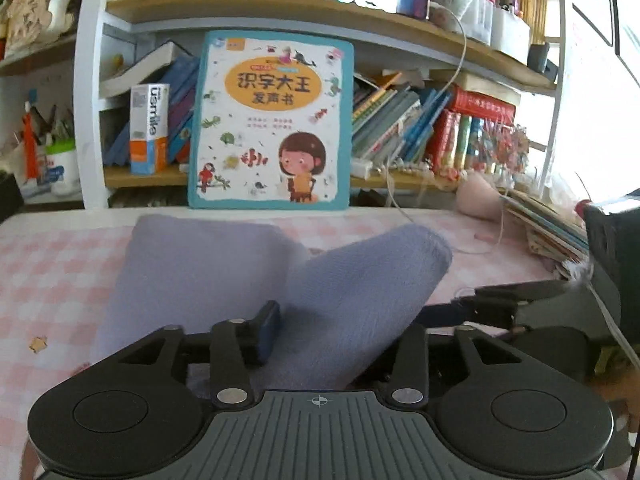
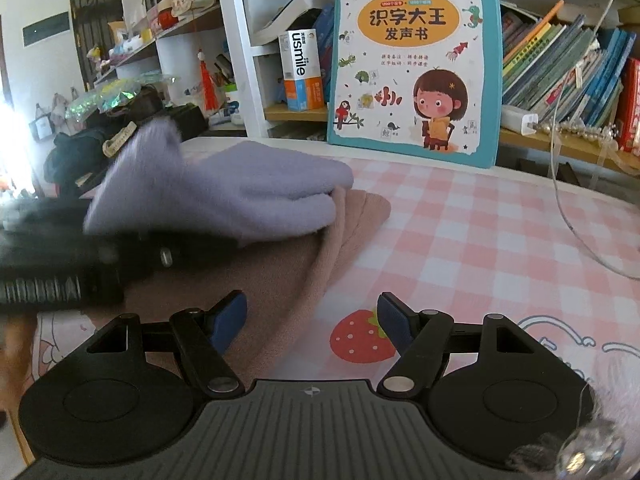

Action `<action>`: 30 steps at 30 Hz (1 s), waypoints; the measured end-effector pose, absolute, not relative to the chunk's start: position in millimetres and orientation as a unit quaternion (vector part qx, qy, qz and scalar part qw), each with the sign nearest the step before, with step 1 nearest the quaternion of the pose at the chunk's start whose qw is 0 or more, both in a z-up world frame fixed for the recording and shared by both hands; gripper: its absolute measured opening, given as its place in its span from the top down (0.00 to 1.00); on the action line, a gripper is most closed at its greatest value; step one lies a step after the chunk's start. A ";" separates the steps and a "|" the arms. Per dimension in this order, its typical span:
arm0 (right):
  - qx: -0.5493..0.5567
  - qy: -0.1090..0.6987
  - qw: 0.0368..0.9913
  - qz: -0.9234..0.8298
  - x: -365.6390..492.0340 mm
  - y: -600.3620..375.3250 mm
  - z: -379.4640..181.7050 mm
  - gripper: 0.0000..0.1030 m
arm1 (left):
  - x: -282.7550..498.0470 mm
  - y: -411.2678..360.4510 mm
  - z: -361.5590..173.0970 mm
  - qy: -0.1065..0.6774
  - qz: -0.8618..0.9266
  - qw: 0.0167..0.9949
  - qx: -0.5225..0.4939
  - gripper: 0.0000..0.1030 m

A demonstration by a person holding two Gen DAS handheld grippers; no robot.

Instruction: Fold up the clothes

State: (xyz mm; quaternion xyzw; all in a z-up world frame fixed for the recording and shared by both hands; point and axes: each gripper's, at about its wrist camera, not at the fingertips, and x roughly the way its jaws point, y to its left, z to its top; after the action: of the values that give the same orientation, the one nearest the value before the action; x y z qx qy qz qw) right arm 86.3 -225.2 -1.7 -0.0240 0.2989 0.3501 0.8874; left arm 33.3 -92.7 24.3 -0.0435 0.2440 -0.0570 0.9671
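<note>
So the lavender fleece piece (image 1: 224, 276) is lying on the pink checked tablecloth (image 1: 48, 264) right in front of the kids' picture book (image 1: 272, 120), and from my right camera I can see it sits on top of a pinkish-brown garment (image 2: 288, 264) that pokes out underneath. It looks thick, fluffy and really light, my guess is it'll flop and bunch rather than hold a crease, so I'd grab it at a corner or along a folded edge, not mid-panel. My left gripper (image 1: 316, 320) is clamped on a lifted flap of the lavender stuff; only the left blue pad (image 1: 268, 330) shows, the other one is buried behind the fabric. My right gripper (image 2: 312, 322) is wide open and holding nothing, hovering low over the strawberry print (image 2: 362, 336) with its left pad (image 2: 228, 322) just above the edge of the brown garment. Can't tell if that pad actually touches it.
</note>
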 end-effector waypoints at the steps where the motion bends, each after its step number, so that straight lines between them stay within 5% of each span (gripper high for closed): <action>1: -0.022 0.301 0.886 0.351 86.5 -225.3 -2.0 0.31 | 32.1 -92.7 23.0 0.244 -0.058 0.967 -0.045 0.57; 4: -0.024 0.301 0.885 0.354 85.4 -224.7 -2.2 0.31 | 30.3 -90.1 23.9 0.243 -0.061 0.967 -0.043 0.55; 9: -0.018 0.303 0.884 0.354 86.2 -226.7 -2.7 0.30 | 24.3 -89.6 32.7 0.239 -0.107 0.963 -0.067 0.29; 22: 0.020 0.296 0.891 0.345 90.7 -250.8 7.1 0.30 | -7.6 -52.1 79.9 0.163 -0.161 0.966 -0.117 0.29; 30: 0.120 0.276 0.875 0.379 95.0 -278.8 20.3 0.29 | 22.6 -46.4 27.2 0.306 -0.135 0.937 -0.100 0.51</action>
State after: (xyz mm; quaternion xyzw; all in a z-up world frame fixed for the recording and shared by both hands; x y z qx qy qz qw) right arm 95.0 -278.8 20.3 0.1201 0.2764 0.3791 0.8749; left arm 22.6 -46.4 27.2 -0.1000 0.3061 -0.1351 0.9370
